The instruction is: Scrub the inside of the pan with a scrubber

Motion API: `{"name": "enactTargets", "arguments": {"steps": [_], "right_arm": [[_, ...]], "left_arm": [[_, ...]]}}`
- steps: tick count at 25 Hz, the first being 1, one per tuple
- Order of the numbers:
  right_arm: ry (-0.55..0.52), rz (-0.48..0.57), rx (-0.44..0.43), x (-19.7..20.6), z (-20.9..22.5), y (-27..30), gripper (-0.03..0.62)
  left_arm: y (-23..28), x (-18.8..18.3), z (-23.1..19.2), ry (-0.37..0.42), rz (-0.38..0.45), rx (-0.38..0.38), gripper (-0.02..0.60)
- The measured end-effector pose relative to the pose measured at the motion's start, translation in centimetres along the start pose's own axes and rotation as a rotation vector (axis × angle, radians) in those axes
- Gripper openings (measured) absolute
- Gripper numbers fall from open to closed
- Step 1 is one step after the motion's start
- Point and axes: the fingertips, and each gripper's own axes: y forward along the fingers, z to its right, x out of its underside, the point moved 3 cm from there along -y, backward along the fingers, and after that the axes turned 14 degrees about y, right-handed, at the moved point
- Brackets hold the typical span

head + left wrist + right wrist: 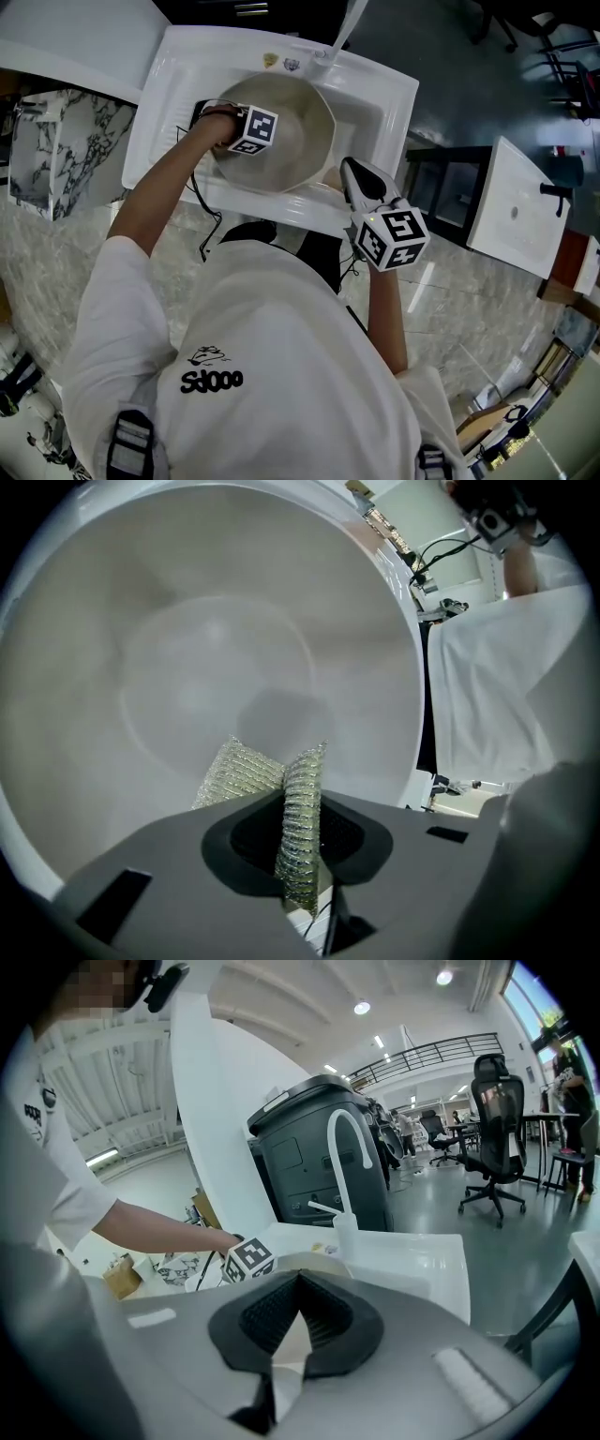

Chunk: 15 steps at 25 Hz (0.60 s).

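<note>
The left gripper [298, 829] has its jaws pressed together on a folded metal-mesh scrubber [246, 772]. The scrubber sticks out toward the bottom of the pan [216, 667]; if it touches the metal is not clear. The pan sits in the white sink [184, 66]. The right gripper [294, 1290] is closed on the pan's near right edge, it seems, w/ a pale strip showing in the gap under the pads.

For a good scrub, probably: press the mesh flat on the bottom, go in circles from centre to wall, and hold the R side firm so the pan does not turn. The mesh looks soft, so too hard a push may drag it out of the jaws.

The pan inside is pale grey, no dirt or water seen. Around it: a curved tap [345, 1147] at the far side, a marble-like floor [469, 309], a dark cabinet [314, 1157], and an office chair [495, 1119] far right.
</note>
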Motion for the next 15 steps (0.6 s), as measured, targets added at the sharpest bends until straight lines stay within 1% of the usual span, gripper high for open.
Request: {"name": "enactTargets", "arguments": {"steps": [2, 5, 9, 12, 15], "right_arm": [[0.003, 0.003, 0.001, 0.1, -0.1, -0.2, 0.009], [0.004, 0.009, 0.001, 0.2, -0.3, -0.4, 0.009], [0.017, 0.018, 0.003, 0.3, -0.2, -0.9, 0.009], [0.029, 0.021, 0.007, 0.4, 0.1, -1.0, 0.009], [0.022, 0.028, 0.004, 0.0, 0.0, -0.8, 0.009]], "left_arm": [[0.3, -0.5, 0.9, 0.014, 0.017, 0.048, 0.069], [0.4, -1.9, 2.3, 0.036, 0.070, 0.138, 0.068], [0.3, -3.9, 3.7, 0.072, 0.127, 0.196, 0.069], [-0.3, -5.3, 4.6, 0.084, 0.202, 0.238, 0.069], [-1.2, -6.1, 5.3, 0.075, 0.284, 0.276, 0.067]]}}
